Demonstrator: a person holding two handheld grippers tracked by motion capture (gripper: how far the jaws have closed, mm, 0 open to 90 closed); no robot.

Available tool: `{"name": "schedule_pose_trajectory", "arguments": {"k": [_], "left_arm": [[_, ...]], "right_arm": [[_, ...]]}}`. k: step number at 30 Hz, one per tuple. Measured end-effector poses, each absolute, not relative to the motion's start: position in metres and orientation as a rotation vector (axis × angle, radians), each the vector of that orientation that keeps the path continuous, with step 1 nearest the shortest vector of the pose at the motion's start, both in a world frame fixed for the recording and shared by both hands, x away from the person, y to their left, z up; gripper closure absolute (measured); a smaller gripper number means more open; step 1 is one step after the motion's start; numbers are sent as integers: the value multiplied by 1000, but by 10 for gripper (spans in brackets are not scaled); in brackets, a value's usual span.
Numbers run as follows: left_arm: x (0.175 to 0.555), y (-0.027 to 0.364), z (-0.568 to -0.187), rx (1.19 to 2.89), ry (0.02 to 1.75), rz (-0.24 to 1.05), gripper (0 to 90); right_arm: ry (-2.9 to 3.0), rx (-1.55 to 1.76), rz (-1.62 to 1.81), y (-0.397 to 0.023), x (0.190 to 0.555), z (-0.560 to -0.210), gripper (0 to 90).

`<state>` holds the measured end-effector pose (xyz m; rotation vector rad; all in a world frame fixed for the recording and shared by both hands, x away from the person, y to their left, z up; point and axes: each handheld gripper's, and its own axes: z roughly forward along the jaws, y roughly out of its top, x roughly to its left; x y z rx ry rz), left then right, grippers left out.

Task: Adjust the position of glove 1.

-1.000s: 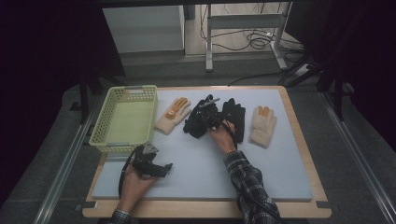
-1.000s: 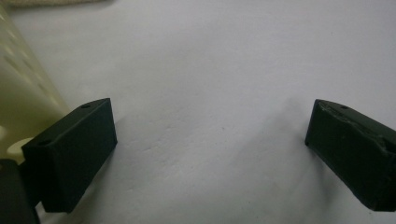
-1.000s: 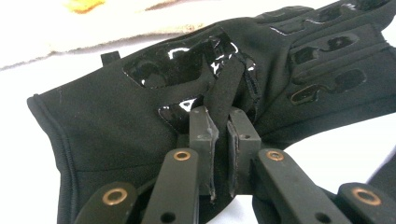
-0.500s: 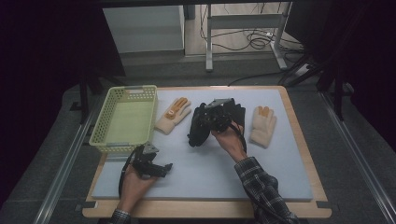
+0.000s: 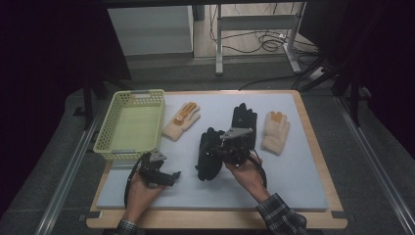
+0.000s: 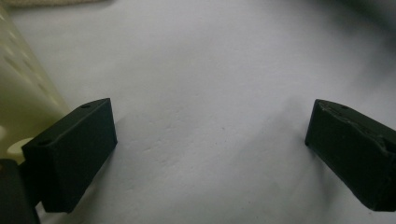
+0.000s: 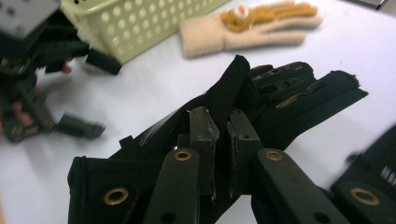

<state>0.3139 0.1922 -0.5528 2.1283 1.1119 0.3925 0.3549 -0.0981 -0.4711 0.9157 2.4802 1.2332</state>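
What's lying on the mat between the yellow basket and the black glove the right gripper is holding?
In the high view, a cream glove with orange trim lies between the basket and the held black glove. Nearer the person, the mat there is bare.

Dim room, wood-rimmed table with pale grey mat, grey carpeted floor, metal floor rails left and right, pale cabinet far left, metal desk frame far right, tangled cables beneath
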Motion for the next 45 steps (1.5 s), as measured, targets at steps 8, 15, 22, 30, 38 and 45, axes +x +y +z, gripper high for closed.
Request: {"name": "schedule_pose_trajectory", "arguments": {"k": [8,15,22,30,38,45], "left_arm": [[314,192,-553,2133,1110,390,20],[314,192,-553,2132,1111,391,20],[314,192,-553,2132,1111,391,20],[314,192,-553,2132,1111,391,20],[314,192,-553,2127,1114,391,20],[314,192,-553,2128,1113,390,20]], "right_arm": [[2464,961,1231,-108,336,-497,819],[2511,949,1118,-115,332,-516,662],[2486,946,1091,-126,333,-506,512],[2455,946,1123,-136,332,-495,457],[2446,975,1131,-142,343,-488,492],[2472,944,1104,-125,346,-500,478]]}}
